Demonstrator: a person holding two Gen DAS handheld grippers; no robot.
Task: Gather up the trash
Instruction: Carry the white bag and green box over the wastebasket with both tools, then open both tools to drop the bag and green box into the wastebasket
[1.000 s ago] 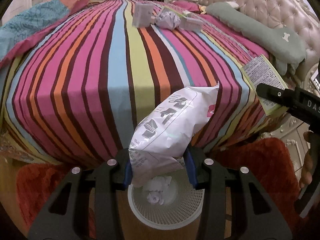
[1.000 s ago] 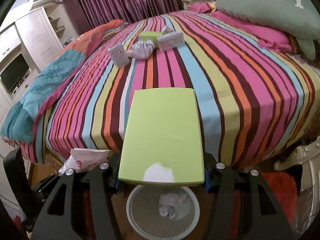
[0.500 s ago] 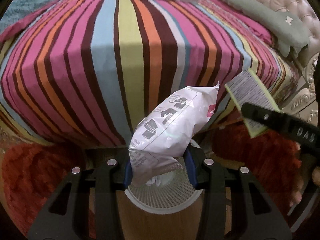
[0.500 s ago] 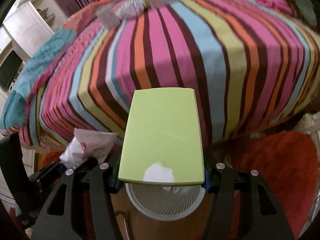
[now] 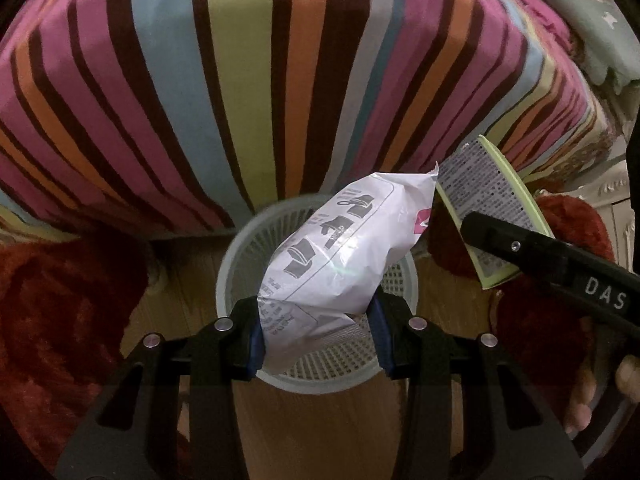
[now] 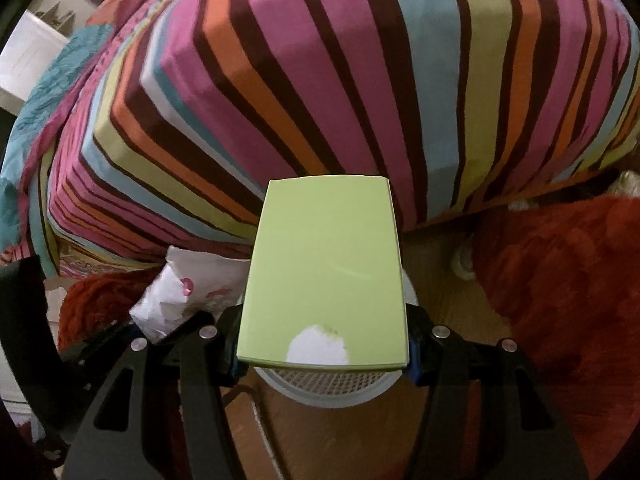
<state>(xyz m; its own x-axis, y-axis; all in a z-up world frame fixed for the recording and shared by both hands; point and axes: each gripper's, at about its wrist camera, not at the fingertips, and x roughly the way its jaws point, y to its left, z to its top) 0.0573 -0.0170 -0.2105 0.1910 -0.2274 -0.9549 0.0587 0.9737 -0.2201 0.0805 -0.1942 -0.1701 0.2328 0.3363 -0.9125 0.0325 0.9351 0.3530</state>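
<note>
**Both grippers over the basket at the foot of the bed**

Left wrist view: a bed under a sheet striped in pink, brown, blue, orange and green [image 5: 280, 80] fills the upper frame, its edge dropping to a wooden floor [image 5: 304, 432] flanked by a shaggy red rug [image 5: 60, 300]. The left gripper [image 5: 316, 330] pinches a crumpled white plastic packet printed with grey pictograms [image 5: 340, 252], directly above the white perforated plastic waste basket [image 5: 236, 264]. A second ago the bed top with its remaining litter was visible; now only the hanging side shows, and the basket mouth sits much larger beneath the packet. The flat lime-green cardboard box [image 5: 480, 196] hangs just right of the packet (nearly touching its tip), clear of the rim.

Right wrist view: the right gripper [image 6: 322, 354] clamps the green box by its side edges, tilted over the basket [image 6: 332, 384], whose rim peeks out below. The white packet [image 6: 192, 292] is close on the left. Earlier the bed top stretched ahead; now its corner looms. Open floor lies right, before the rug [image 6: 560, 280].
</note>
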